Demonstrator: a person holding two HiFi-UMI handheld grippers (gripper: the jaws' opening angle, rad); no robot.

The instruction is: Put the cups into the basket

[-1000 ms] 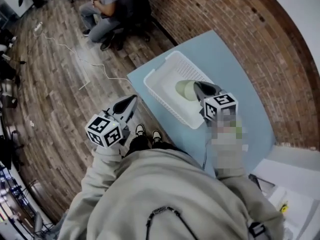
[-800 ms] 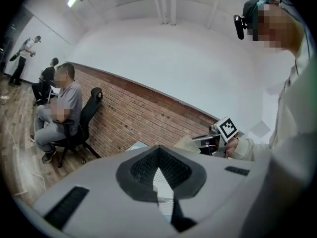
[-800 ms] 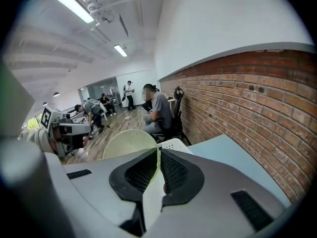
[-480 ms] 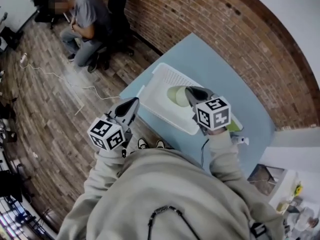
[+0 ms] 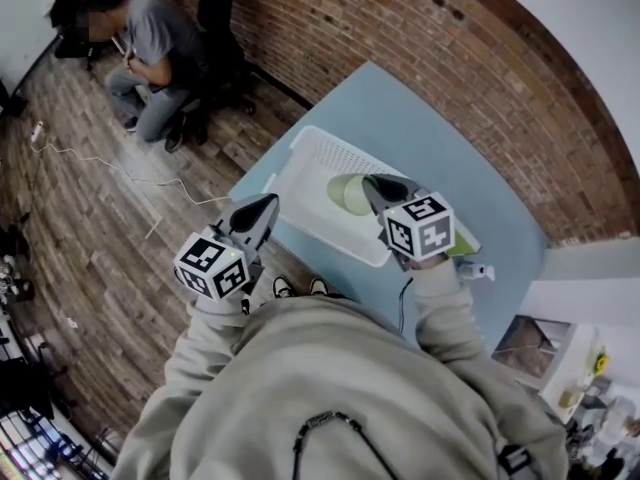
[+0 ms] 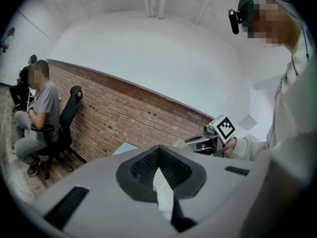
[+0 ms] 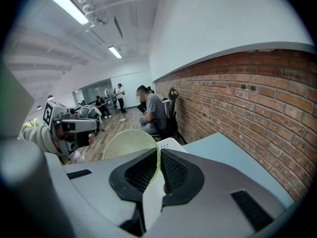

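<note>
A pale green cup [image 5: 346,190] hangs tilted over the white mesh basket [image 5: 300,173] on the light blue table [image 5: 420,128]. My right gripper [image 5: 374,188] is shut on the cup's rim. In the right gripper view the rim of the cup [image 7: 130,142] is pinched between the pads of that gripper [image 7: 158,158], with a corner of the basket [image 7: 169,144] just beyond. My left gripper [image 5: 257,211] hovers off the table's near edge beside the basket, its jaws together with nothing in them. The left gripper [image 6: 158,152] looks towards the right gripper [image 6: 224,129].
A sliver of a second green cup [image 5: 464,247] shows behind my right hand. A brick wall [image 5: 400,28] runs along the table's far side. A seated person [image 5: 150,48] and a cable [image 5: 120,173] are on the wooden floor to the left.
My left gripper has drifted closer to the table edge and the basket's near corner. The right gripper has kept the cup over the basket.
</note>
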